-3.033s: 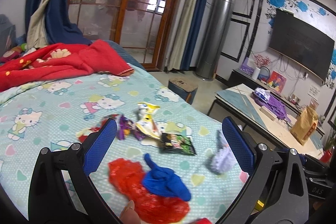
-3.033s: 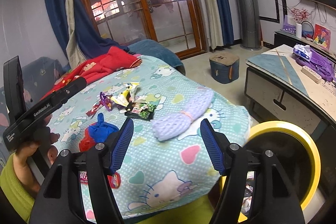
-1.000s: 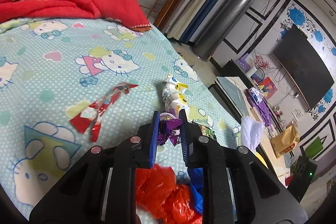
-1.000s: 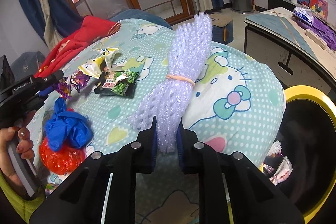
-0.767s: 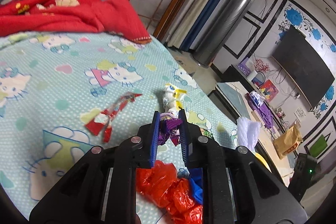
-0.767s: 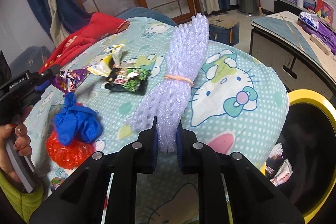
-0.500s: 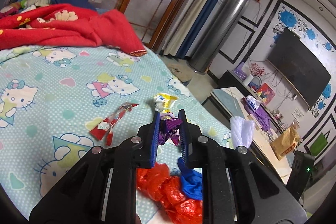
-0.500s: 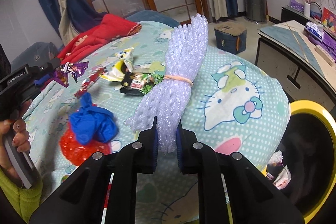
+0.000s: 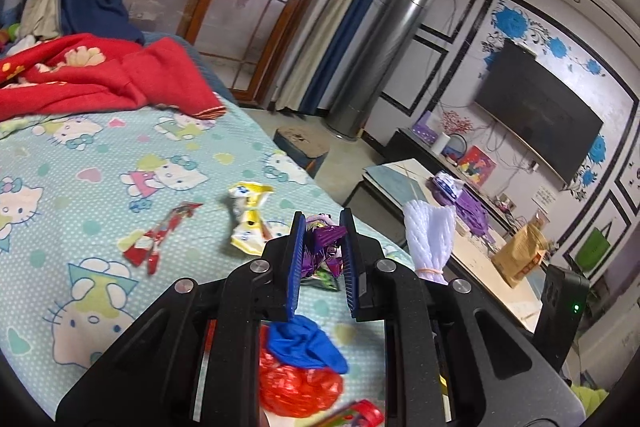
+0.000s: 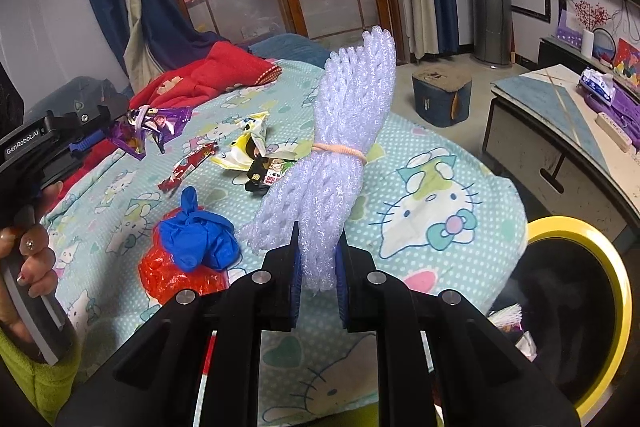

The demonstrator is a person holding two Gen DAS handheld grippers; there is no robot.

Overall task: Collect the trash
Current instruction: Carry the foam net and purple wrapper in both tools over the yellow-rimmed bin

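While my left tongs [image 9: 322, 251] pinch a crumpled purple foil wrapper [image 9: 325, 242] above the cartoon-cat bedsheet [image 9: 100, 163], a yellow snack packet [image 9: 249, 221] lies just beyond. Through the right view, my right tongs [image 10: 317, 269] clamp a white foam-net bundle [image 10: 344, 131] upright, beside the yellow-rimmed black bin [image 10: 612, 291].

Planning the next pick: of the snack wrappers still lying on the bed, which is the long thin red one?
The red wrapper, a narrow strip lying alone left of the yellow-white wrapper. The black-green packet is squat; the purple wrapper is already in the left fingers.
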